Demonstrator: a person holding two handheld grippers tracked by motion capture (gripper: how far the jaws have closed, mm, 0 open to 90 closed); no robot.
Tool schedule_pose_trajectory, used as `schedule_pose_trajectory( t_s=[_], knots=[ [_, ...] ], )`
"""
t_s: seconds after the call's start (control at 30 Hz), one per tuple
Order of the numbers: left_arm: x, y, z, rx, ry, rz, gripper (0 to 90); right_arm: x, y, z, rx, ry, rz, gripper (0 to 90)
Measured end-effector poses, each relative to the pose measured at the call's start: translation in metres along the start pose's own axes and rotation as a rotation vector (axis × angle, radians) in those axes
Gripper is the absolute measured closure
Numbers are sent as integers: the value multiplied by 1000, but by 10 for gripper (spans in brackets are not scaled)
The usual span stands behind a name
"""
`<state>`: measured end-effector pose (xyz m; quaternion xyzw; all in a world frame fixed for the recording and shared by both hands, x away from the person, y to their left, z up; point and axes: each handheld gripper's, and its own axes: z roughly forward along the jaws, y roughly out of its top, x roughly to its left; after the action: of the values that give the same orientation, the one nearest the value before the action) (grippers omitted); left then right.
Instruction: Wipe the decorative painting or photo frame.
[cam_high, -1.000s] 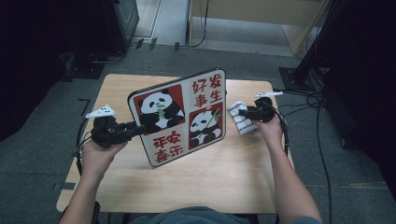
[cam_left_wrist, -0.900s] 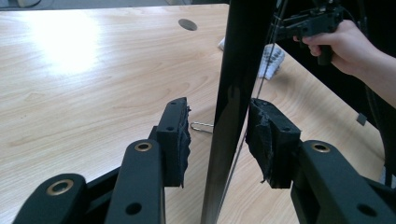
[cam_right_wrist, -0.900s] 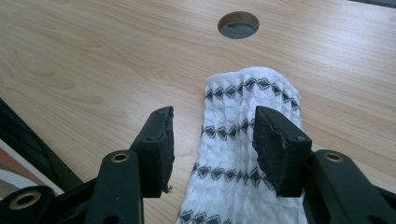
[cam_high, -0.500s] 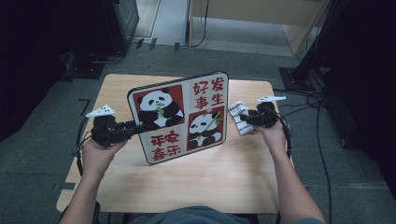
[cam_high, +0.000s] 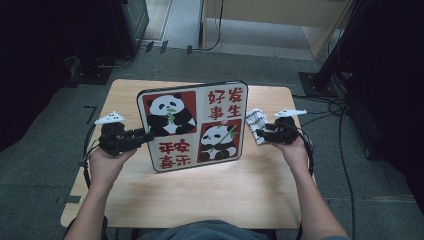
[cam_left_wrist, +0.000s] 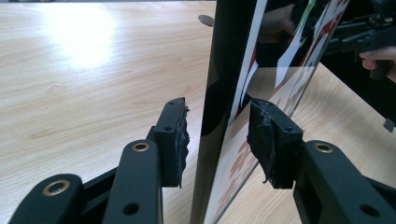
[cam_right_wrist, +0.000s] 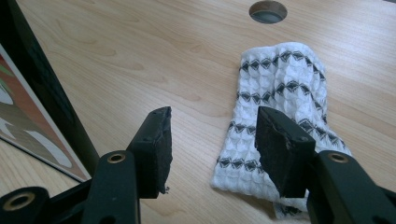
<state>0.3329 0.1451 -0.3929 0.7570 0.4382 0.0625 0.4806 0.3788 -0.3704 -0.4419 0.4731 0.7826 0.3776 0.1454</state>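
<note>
Right tongs (cam_high: 261, 133) have backed off to the right since the earlier frames: a sec ago they sat at the board's right edge, now they're clear of it and over the cloth (cam_high: 256, 125). Their jaws have just been opening, nothing btwn them. Board (cam_high: 192, 125) looks a bit more upright than before; left tongs (cam_high: 148, 137) have hardly shifted.

Near: person's forearms come in from the near edge of the desk (cam_high: 190, 195), left hand (cam_high: 106, 162) and right hand (cam_high: 292, 150) each w/ a gripper.

Left tongs, mid-left of desk: jaws apart, straddling the board's left edge. In the left gripper view the board's dark edge (cam_left_wrist: 219, 102) runs up btwn the two pads (cam_left_wrist: 180, 140); a gap shows on each side, so pads aren't pressing it. Whether the board touches either pad lower down, can't tell.

Board: stands on its near edge around mid-desk, leaning back, printed face toward the person – two pandas on red squares, red characters on white, dark rim.

Right tongs, right side: jaws apart, empty. In the right gripper view they hover just above the cloth's near end (cam_right_wrist: 280, 107), one pad over bare wood, the other over the cloth; board's edge (cam_right_wrist: 42, 93) at far left of that view.

Cloth: white w/ dark diamond pattern, lies flat on the desk just right of the board, apart from it.

Far: round hole in desk (cam_right_wrist: 267, 11) beyond the cloth.
</note>
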Motion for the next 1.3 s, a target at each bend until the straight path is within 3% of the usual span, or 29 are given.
schedule_pose_trajectory(
  t_s=[0.47, 0.8, 1.3],
  knots=[
    [7, 0, 7, 5, 21, -24, 564, -1, -2, 1, 2, -5, 7, 462],
    [6, -1, 8, 13, 29, -14, 512, -3, -3, 2, 2, -6, 14, 457],
    [11, -8, -8, 10, 78, 18, 448, 7, -8, -2, 1, -20, -32, 434]
  ],
)
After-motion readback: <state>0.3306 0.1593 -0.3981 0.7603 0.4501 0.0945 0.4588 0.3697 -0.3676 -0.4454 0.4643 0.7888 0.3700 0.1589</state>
